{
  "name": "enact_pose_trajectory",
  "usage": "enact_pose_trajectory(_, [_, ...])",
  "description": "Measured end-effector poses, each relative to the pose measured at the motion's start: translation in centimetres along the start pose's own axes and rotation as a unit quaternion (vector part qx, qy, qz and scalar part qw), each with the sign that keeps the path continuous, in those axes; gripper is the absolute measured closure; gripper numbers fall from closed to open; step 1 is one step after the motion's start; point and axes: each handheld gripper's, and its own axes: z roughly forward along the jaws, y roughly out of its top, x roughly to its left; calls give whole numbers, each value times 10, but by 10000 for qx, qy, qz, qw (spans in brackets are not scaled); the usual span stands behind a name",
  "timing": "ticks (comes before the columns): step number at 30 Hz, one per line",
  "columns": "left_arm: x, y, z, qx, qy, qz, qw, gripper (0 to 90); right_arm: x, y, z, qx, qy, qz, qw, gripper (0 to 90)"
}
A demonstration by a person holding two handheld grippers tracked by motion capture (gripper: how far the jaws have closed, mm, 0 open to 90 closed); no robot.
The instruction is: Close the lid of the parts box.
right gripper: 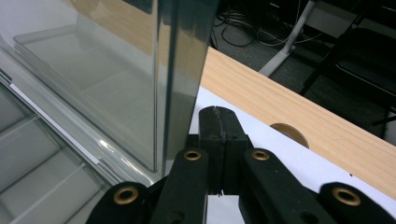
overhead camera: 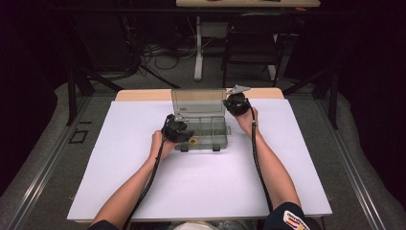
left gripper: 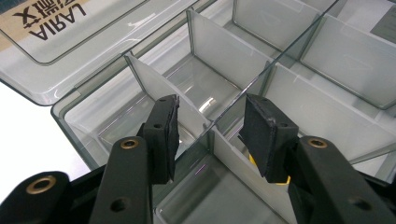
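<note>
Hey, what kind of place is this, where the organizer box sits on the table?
Probably a lab or recording studio, not a home: a white-covered table ringed by dark curtains, loose cables on the floor behind it, and a folding chair beside another desk's leg.

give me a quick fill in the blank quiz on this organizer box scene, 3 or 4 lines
1. The lid of the clear organizer box stands ____.
2. The right gripper, beside the lid's edge, has its jaws ____.
3. The left gripper has its jaws either side of a ____ inside the box.
4. The small object in a front compartment is ____ in colour.

Missing words: open; shut; divider; yellow
</note>
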Motion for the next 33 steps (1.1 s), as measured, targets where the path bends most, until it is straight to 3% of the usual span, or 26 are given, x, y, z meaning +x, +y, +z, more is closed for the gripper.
enact_pose_trajectory(11, [0,0,0,-53,41,33,10000,514,0,2,-4,-84,26,28,10000,900])
enact_pose_trajectory(25, [12,6,-23,-726,291,-159,9968,88,1,4,-8,-170,52,50,9998,900])
enact_pose_trajectory(29, [15,9,-30,-853,356,-181,9956,3,1,4,-8,-151,50,31,9999,900])
enact_pose_trajectory(33, [23,12,-39,-1034,503,-253,9930,0,1,5,-9,-147,53,17,9999,900])
